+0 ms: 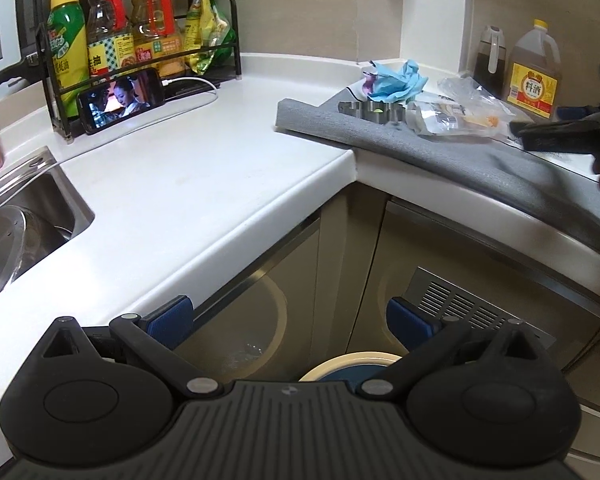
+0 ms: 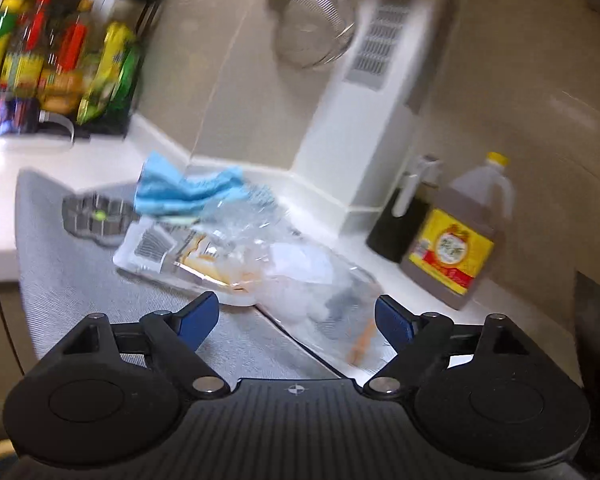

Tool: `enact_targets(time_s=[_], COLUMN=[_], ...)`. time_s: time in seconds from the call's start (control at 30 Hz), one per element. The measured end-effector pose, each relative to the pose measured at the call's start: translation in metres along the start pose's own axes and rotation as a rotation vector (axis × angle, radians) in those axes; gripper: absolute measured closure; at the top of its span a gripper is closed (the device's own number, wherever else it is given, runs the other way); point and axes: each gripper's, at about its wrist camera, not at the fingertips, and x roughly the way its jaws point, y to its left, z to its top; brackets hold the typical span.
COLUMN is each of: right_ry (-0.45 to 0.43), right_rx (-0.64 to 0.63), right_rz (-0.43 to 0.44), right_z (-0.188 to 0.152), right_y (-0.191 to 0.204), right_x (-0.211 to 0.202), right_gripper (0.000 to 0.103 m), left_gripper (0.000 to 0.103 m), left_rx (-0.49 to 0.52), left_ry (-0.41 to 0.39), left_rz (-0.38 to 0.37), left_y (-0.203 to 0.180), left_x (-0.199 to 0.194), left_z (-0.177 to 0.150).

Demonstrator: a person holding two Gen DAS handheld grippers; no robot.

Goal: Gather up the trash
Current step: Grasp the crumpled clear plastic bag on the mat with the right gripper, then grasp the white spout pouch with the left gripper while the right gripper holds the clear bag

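Little looks collected yet: the clear bag, a printed wrapper and blue paper all lie on the grey mat. The right gripper is released, spread around the bag's near end, pads not pressing. The left gripper, empty and released, hangs off the mat's left, above a bin. Beyond the mat, bottles and wall crowd in; the near counter edge is free.

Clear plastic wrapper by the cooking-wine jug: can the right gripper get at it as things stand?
Probably yes. The right gripper is open and the clear plastic wrapper lies right ahead between its fingers, on top of the pile with nothing over it. The cooking-wine jug stands off to the side, apart.
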Motion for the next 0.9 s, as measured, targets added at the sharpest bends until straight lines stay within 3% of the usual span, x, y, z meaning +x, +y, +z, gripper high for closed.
enact_targets(time_s=[0.17,0.2,0.3,0.33,0.43,0.9], right_ry=[0.042,0.044,0.057,0.053,0.031,0.042], right_rx=[-0.068,-0.072,-0.072,-0.061,-0.038,0.105], right_rz=[-0.044,-0.038,-0.021,-0.018,-0.025,-0.073], right_z=[0.009,0.012,0.014,0.013,0.01,-0.05], right_y=[0.016,0.017,0.018,0.016,0.011,-0.046], right_x=[0.032,0.035,0.039,0.038,0.027,-0.065], right_gripper=[0.018,0.023,0.086,0.09,0.098,0.098], left_gripper=[0.0,0.0,0.0,0.0,0.0,0.0], left_rx=[-0.02,-0.024,-0.034,-0.035,-0.029,0.068], left_ry=[0.001,0.002,-0.003,-0.007,-0.026,-0.143], left_rz=[0.016,0.018,0.017,0.016,0.01,-0.101], left_y=[0.008,0.01,0.012,0.012,0.008,-0.053], left_x=[-0.002,-0.002,-0.002,-0.002,-0.003,0.008], left_z=[0.002,0.002,0.005,0.007,0.012,0.068])
